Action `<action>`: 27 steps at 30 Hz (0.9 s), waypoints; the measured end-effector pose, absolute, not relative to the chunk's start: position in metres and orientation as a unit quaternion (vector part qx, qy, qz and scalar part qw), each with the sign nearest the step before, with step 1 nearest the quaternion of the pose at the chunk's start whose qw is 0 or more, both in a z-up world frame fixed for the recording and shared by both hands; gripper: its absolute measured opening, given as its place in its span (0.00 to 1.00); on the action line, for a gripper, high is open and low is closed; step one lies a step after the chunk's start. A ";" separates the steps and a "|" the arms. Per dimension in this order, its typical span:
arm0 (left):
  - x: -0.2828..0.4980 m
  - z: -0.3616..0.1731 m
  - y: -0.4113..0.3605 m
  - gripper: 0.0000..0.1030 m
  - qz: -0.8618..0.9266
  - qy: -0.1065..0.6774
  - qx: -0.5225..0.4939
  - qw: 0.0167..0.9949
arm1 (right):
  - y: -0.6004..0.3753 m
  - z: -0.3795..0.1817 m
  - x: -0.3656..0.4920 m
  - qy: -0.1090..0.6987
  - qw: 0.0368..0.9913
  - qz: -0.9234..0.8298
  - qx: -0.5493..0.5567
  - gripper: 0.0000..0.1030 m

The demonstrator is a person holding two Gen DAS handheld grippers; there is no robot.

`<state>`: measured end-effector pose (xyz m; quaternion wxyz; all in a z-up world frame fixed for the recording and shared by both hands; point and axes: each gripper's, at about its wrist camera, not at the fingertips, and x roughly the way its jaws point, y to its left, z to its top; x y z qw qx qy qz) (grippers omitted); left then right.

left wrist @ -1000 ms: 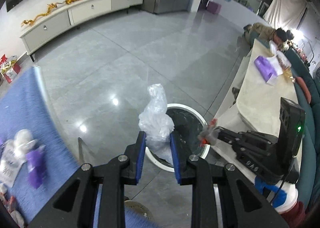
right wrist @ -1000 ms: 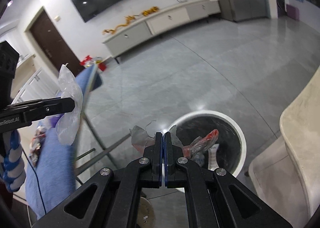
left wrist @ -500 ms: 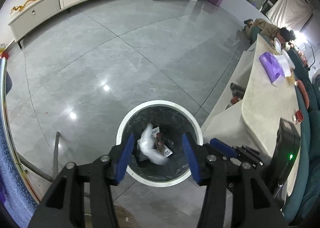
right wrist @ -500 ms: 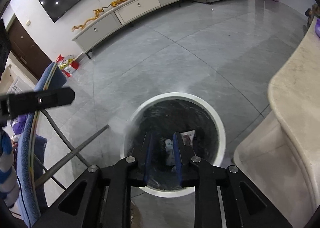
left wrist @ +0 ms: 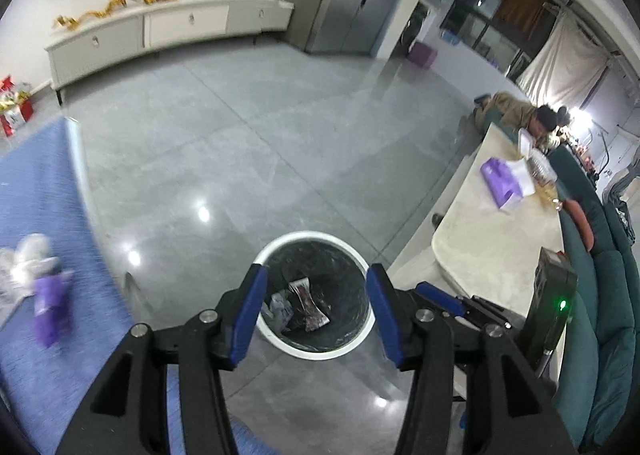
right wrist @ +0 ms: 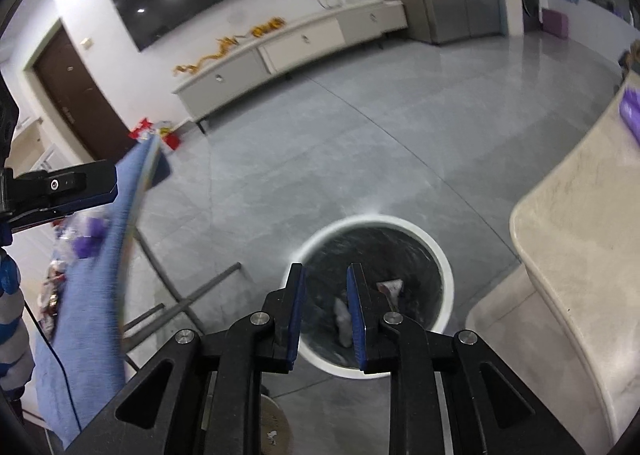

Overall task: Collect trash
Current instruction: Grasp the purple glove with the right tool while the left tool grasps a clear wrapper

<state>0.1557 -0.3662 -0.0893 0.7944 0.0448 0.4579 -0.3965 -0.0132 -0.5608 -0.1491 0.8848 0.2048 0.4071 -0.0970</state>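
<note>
A round bin (left wrist: 316, 234) with a white rim and black liner stands on the grey floor. Below my left gripper (left wrist: 316, 271), crumpled wrappers (left wrist: 308, 301) lie inside it. That gripper hangs above the bin, open and empty. My right gripper (right wrist: 326, 269) hovers over the bin's (right wrist: 372, 219) left side, slightly open, with nothing between its blue pads. A white bag (right wrist: 342, 319) and a wrapper (right wrist: 390, 287) show inside. More trash, a purple wrapper (left wrist: 50, 309) and a white wad (left wrist: 32, 255), lies on the blue-covered table (left wrist: 48, 195) at the left.
A beige table (left wrist: 500, 235) with a purple tissue pack (left wrist: 502, 177) runs along the right, backed by a teal sofa (left wrist: 612, 295). A person (left wrist: 520, 111) lies at its far end. A white TV cabinet (left wrist: 140, 27) lines the far wall. Metal table legs (right wrist: 192, 295) slant left of the bin.
The left gripper let go of a clear plastic bag and the right of a crumpled wrapper; both now lie in the bin. Both jaws opened and the grippers drew up and back.
</note>
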 end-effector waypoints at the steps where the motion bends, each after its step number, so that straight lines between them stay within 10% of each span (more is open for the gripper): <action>1: 0.152 -0.083 -0.355 0.49 -0.395 0.450 0.043 0.799 | -0.554 -0.140 -0.015 0.400 0.889 -0.091 0.201 0.21; 27: 0.128 -0.060 0.023 0.53 -0.228 0.369 -0.001 0.901 | -0.356 -0.007 0.018 0.338 0.935 0.057 0.090 0.36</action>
